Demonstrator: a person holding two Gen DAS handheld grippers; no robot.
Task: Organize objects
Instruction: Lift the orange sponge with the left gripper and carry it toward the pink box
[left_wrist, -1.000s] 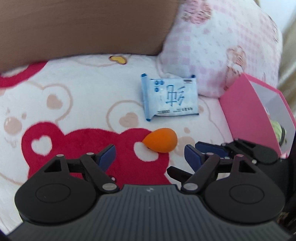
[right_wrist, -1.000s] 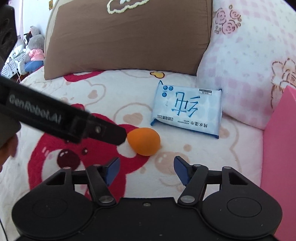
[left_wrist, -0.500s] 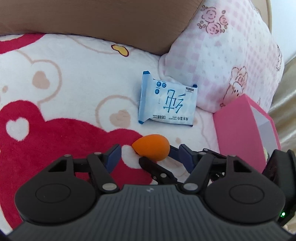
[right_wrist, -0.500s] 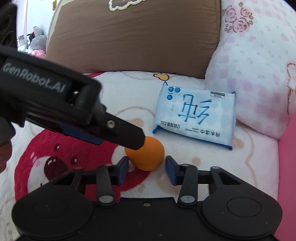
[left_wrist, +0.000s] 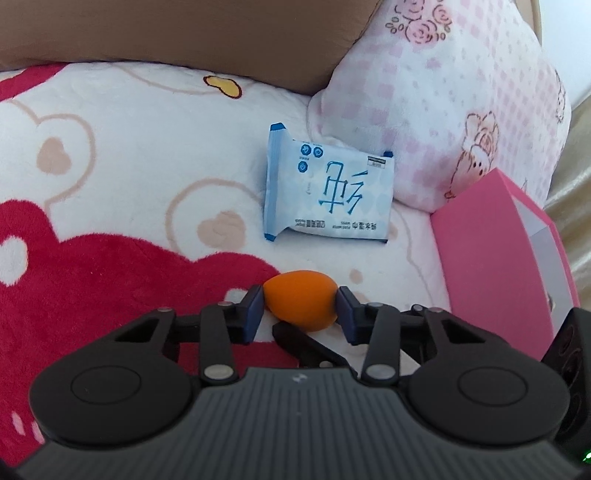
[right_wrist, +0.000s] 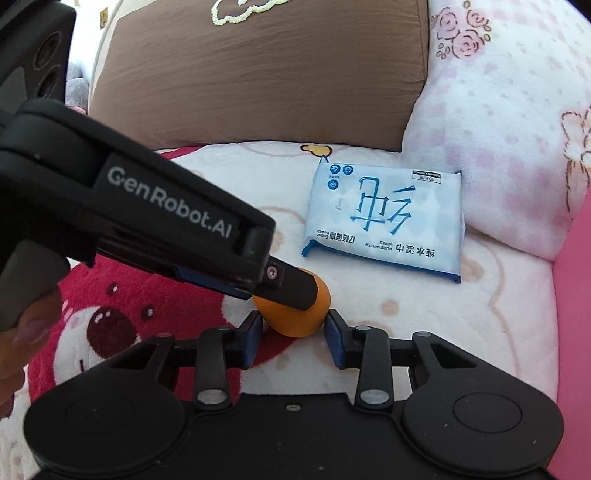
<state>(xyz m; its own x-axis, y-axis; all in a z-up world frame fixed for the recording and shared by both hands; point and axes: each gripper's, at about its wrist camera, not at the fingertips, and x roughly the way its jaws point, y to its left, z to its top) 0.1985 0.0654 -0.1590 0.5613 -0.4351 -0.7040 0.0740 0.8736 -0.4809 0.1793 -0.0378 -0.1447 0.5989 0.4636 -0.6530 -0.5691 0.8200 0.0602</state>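
Note:
An orange egg-shaped sponge (left_wrist: 301, 301) lies on the bear-print blanket (left_wrist: 147, 155). My left gripper (left_wrist: 300, 309) has both blue pads against its sides. My right gripper (right_wrist: 293, 328) also has its pads against the sponge (right_wrist: 295, 321), from a crossing angle. In the right wrist view, the left gripper's black finger (right_wrist: 291, 286) covers the sponge's top. In the left wrist view, a right finger tip (left_wrist: 295, 338) sits just under the sponge. A blue pack of wet wipes (left_wrist: 328, 195) lies beyond it.
A pink open box (left_wrist: 495, 254) stands to the right on the bed. A brown pillow (right_wrist: 258, 70) and a pink floral pillow (right_wrist: 509, 122) lie at the back. A hand (right_wrist: 22, 332) holds the left gripper at the left edge.
Both grippers have moved in on the orange sponge and narrowed from wide open until their pads touch it. The wipes pack and pink box have not moved.

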